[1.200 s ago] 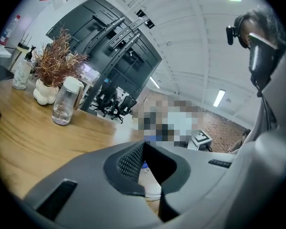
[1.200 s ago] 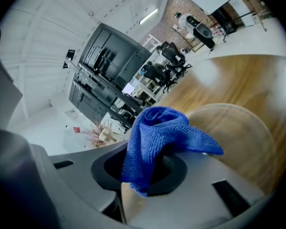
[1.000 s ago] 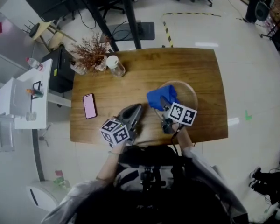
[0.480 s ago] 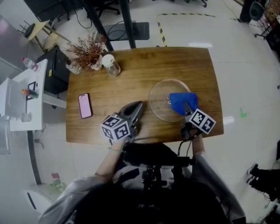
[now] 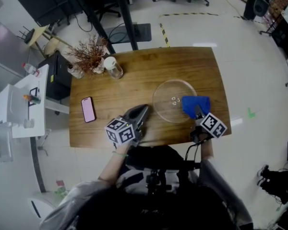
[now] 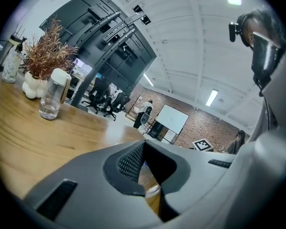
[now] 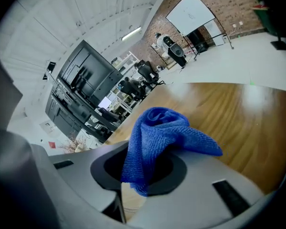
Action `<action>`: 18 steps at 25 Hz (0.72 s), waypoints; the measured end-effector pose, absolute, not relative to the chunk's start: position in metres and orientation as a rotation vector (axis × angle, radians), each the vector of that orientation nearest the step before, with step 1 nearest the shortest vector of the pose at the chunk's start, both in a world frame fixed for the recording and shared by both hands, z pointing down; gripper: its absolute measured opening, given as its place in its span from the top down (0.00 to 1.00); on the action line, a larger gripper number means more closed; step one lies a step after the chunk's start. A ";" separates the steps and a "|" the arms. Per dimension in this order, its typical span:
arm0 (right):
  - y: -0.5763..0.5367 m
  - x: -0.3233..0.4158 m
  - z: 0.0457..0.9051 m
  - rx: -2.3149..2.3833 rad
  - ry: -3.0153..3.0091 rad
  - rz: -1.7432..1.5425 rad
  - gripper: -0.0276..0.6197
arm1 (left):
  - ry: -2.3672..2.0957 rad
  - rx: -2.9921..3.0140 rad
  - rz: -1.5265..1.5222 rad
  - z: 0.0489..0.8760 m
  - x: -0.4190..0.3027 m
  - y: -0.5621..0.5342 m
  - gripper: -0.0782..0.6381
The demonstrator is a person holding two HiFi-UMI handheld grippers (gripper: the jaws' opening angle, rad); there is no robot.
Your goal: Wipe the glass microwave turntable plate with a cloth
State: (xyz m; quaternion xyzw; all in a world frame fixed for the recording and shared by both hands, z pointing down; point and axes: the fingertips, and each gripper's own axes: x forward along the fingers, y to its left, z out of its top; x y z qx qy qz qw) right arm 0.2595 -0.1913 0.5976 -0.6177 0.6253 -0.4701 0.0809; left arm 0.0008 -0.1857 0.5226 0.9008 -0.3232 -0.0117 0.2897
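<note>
Head view: right gripper (image 5: 198,112) pins blue cloth (image 5: 194,103) on glass turntable plate's (image 5: 164,97) rim, apparently wiping; left gripper (image 5: 140,112) closed, idle.

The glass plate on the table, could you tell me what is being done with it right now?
A person is wiping the glass turntable plate with a blue cloth pinched in the right gripper. The cloth sits at the plate's right edge at this moment. The left gripper, shut and empty, is over the wooden table, left of the plate and apart from it.
</note>
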 end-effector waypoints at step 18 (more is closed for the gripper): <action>-0.190 0.089 0.621 -1.483 2.222 -1.636 0.84 | -0.916 2.382 -0.045 0.524 -0.012 -0.181 0.89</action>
